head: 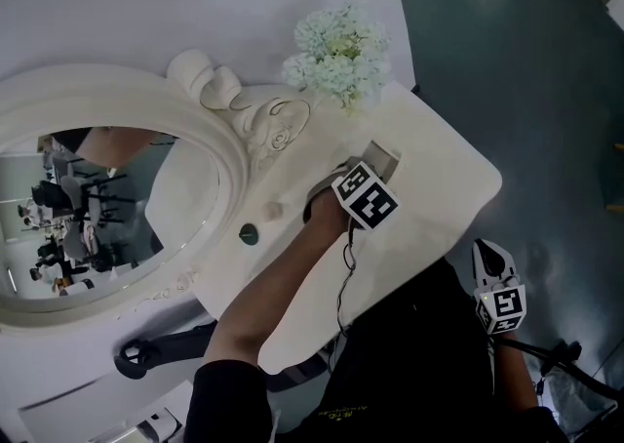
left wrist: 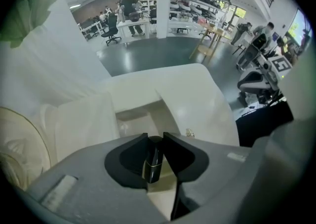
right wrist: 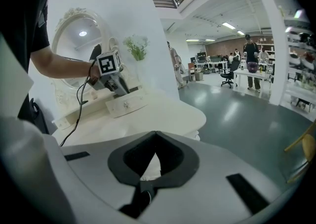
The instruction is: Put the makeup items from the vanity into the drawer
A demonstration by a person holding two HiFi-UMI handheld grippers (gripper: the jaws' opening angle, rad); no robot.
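Left gripper (head: 373,170), from the head view, pointed down near the white flower bunch (head: 338,49) on the cream vanity tabletop (head: 444,173); its marker cube hid its tips. The right gripper (head: 490,260) hung off the tabletop's edge.

In the left gripper view, the jaws were clamped on a black lipstick tube with a gold band (left wrist: 152,163), above the open cream drawer (left wrist: 132,119), whose floor was half hidden.

In the right gripper view, its jaw tips met, empty.
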